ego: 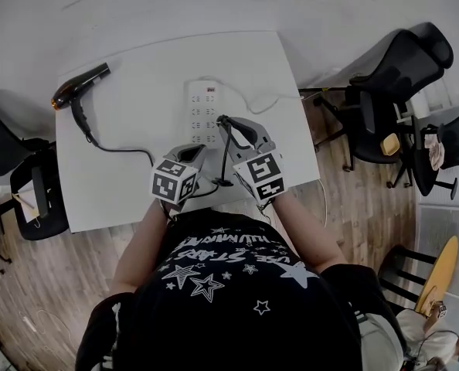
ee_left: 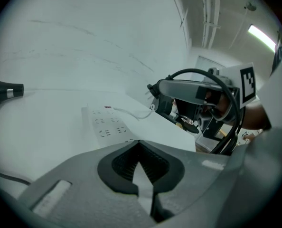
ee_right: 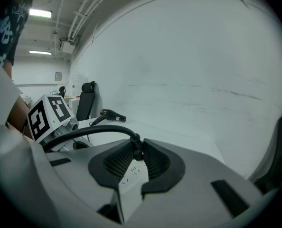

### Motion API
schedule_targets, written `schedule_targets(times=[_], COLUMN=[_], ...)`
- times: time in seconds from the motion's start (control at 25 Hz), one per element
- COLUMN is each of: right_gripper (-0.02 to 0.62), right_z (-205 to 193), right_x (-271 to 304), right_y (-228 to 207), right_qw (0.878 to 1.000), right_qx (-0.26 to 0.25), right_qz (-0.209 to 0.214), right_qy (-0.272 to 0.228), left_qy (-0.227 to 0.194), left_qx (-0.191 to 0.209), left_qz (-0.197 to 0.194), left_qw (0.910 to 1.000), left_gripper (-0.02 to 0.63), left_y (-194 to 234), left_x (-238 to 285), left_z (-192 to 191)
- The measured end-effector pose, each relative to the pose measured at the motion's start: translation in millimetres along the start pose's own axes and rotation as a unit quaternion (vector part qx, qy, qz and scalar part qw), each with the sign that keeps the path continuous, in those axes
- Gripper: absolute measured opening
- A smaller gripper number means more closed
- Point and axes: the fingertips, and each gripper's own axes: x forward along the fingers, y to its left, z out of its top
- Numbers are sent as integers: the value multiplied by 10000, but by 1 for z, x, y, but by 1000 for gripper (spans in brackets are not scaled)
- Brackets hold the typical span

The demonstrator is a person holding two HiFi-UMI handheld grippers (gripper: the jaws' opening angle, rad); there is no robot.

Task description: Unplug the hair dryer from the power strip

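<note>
While the right gripper's [ee_right: 137, 147] dark ribbed fingers [ee_right: 156, 161] are clamped on the small black plug [ee_right: 136, 152] at their very tips, the left gripper's [ee_left: 140, 143] fingers [ee_left: 124, 163] meet at their tips with nothing between them. The plug sits just above the long white multi-socket power strip [ego: 202, 107], whose sockets show below the right fingers. We cannot tell whether its prongs have cleared the socket.

The strip's long axis runs away from us across the white surface [ego: 129, 184], and the plug is over its right-hand edge. From the plug the black rubber cord [ee_right: 91, 131] arches back toward us, then trails left to the black pistol-shaped hair dryer [ego: 79, 87] at the far left corner, well apart.

We judge that the coming pull goes straight up off the strip's face. The right hand has the plug, and the idle left, just beside it near the strip's near end, could pin the strip.
</note>
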Motion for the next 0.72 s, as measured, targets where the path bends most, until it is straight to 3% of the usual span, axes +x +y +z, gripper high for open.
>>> schedule_targets(times=[0.72], right_gripper=[74], right_z=[-21], right_x=[-100], right_y=[20], right_qw=[9996], right_qx=[-49], right_qz=[-121], right_qy=[-247], left_qy=[-725], left_qx=[-506], left_qz=[863], left_qw=[9923], left_gripper=[7], left_y=[-40], left_x=[-65], left_z=[-18])
